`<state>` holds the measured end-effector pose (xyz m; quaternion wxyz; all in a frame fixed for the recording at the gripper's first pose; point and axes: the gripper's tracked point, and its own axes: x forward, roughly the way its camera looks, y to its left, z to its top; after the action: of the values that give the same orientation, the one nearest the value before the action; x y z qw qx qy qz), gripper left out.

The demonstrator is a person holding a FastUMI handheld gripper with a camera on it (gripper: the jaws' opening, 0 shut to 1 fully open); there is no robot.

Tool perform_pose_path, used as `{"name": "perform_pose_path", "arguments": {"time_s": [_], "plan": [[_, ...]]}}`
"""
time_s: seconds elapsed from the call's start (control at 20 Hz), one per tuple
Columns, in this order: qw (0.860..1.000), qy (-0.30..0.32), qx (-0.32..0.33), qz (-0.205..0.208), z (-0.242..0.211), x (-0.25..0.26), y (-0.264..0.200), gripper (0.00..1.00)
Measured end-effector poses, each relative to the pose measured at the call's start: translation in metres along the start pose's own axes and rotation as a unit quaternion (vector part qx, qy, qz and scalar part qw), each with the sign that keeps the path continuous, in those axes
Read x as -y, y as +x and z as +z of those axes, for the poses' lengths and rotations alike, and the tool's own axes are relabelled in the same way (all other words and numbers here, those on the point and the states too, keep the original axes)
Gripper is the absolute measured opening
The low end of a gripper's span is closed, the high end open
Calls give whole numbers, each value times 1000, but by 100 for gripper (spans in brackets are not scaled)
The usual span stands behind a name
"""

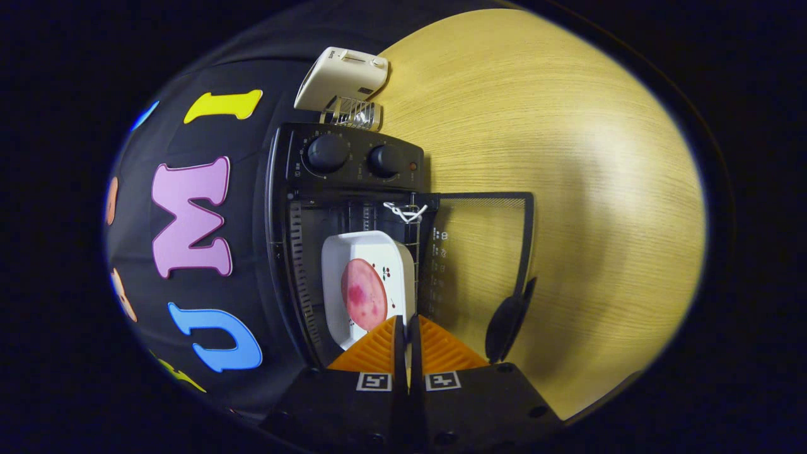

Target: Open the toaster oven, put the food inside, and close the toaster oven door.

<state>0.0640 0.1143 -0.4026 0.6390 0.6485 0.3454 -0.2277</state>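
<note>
The black toaster oven [353, 161] stands open, its glass door [485, 252] folded down flat over the wooden table. A white rectangular dish [356, 252] sits in the oven's cavity on the wire rack [406, 213]. On the dish lies a round pink slice of food [364, 293]. My gripper [408, 325] is at the dish's near edge with its orange fingers [378, 350] nearly together. A thin strip of the white rim shows pinched between them. The door's black handle [507, 318] lies just beside my fingers.
Behind the oven's two control knobs [328, 153] lie a white appliance [340, 75] and a clear glass [353, 113]. The light wooden table [567, 157] spreads out beyond the open door.
</note>
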Motion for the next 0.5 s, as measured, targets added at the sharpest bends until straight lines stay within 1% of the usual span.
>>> {"name": "perform_pose_path", "arguments": {"time_s": [0.25,0.5], "plan": [[999,33,22,0,-3,-16,42,5],[999,39,34,7,1,-31,60,5]]}}
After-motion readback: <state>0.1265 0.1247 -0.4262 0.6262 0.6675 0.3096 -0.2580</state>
